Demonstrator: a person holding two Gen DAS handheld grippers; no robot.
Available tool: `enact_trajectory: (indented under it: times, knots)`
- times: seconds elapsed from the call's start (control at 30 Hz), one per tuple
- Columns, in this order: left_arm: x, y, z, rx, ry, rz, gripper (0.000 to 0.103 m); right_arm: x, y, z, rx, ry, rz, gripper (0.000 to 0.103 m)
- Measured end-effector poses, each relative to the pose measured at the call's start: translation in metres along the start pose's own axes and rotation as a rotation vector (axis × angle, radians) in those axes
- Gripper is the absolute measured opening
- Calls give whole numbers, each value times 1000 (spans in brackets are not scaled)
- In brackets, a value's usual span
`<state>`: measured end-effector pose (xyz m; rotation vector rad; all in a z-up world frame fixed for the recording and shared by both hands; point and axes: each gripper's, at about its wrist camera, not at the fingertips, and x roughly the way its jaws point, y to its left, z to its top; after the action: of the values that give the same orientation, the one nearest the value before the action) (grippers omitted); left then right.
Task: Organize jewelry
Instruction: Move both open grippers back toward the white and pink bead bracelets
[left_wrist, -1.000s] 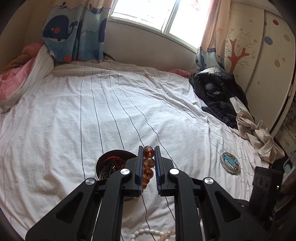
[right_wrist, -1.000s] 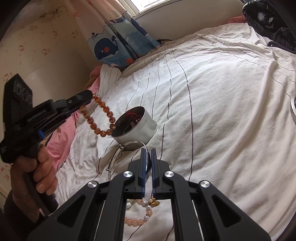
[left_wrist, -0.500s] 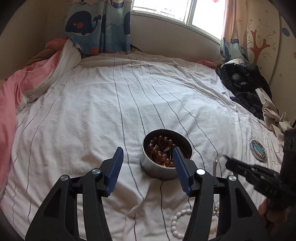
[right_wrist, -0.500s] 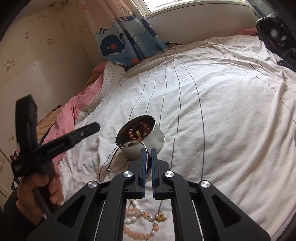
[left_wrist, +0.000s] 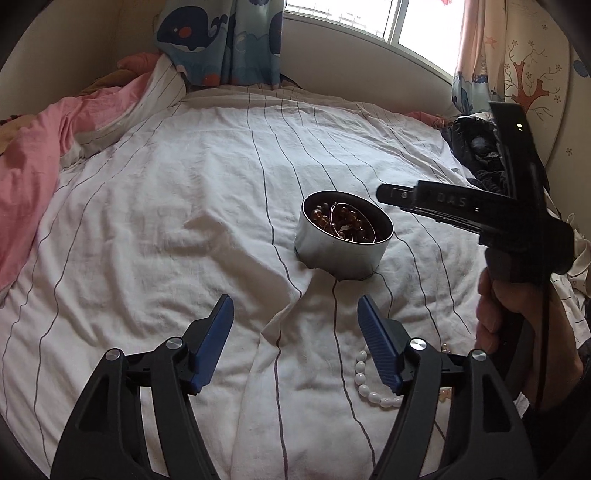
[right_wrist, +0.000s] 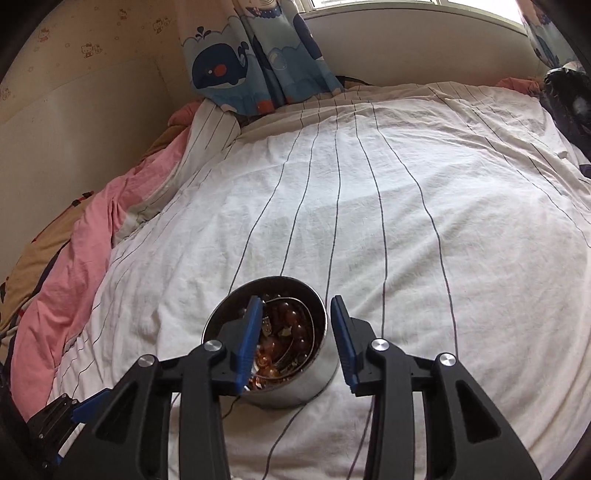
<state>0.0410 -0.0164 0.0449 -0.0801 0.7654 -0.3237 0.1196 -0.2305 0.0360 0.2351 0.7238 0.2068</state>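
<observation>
Left wrist view, from left to right: a pink blanket (left_wrist: 33, 155) is bunched along the 9 o'clock edge of the striped white bedsheet (left_wrist: 184, 192). The left gripper (left_wrist: 295, 314) sits at 6 o'clock with its blue-padded fingers (left_wrist: 216, 339) spread wide and nothing between them. Just past centre, toward 1 o'clock from that gripper, a round metal tin (left_wrist: 341, 254) stands upright on the sheet, holding an amber bead bracelet (left_wrist: 343, 221) and a thin silver bangle (left_wrist: 369, 230). A white bead bracelet (left_wrist: 364, 384) lies on the sheet at 5 o'clock, partly hidden behind the right-hand finger. The right gripper (left_wrist: 384, 194) enters from 3 o'clock, held in a hand (left_wrist: 491, 314), its tip above the tin's far right rim.

Right wrist view: pink blanket (right_wrist: 74, 258) at 9 o'clock, a whale-print curtain (right_wrist: 251, 55) at 12 o'clock. The right gripper (right_wrist: 295, 317) at 6 o'clock is parted and empty, directly over the tin (right_wrist: 314, 365), whose beads (right_wrist: 288, 321) show between the fingers.
</observation>
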Motion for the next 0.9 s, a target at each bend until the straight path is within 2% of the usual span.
enact_trajectory:
  times: [0.1, 0.23, 0.33, 0.43, 0.57, 0.7, 0.9]
  knots:
    - [1, -3, -3, 11, 4, 10, 67, -33, -5, -21, -18, 0, -9, 40]
    - [1, -15, -13, 46, 5, -1, 67, -77, -18, -62, -17, 21, -52, 56]
    - [3, -25, -29, 54, 16, 4, 67, -95, -35, -94, 47, 42, -65, 58]
    - [9, -31, -41, 74, 29, 48, 68, -99, -40, -109, 107, 43, -37, 59]
    - [4, -27, -43, 50, 1, 61, 77, -85, -30, -126, 104, 74, -27, 61]
    - [6, -22, -44, 22, 16, 63, 80, -78, -12, -133, 21, 71, -87, 69]
    - [10, -26, -45, 45, 33, 73, 84, -68, 0, -136, -61, 104, -140, 79]
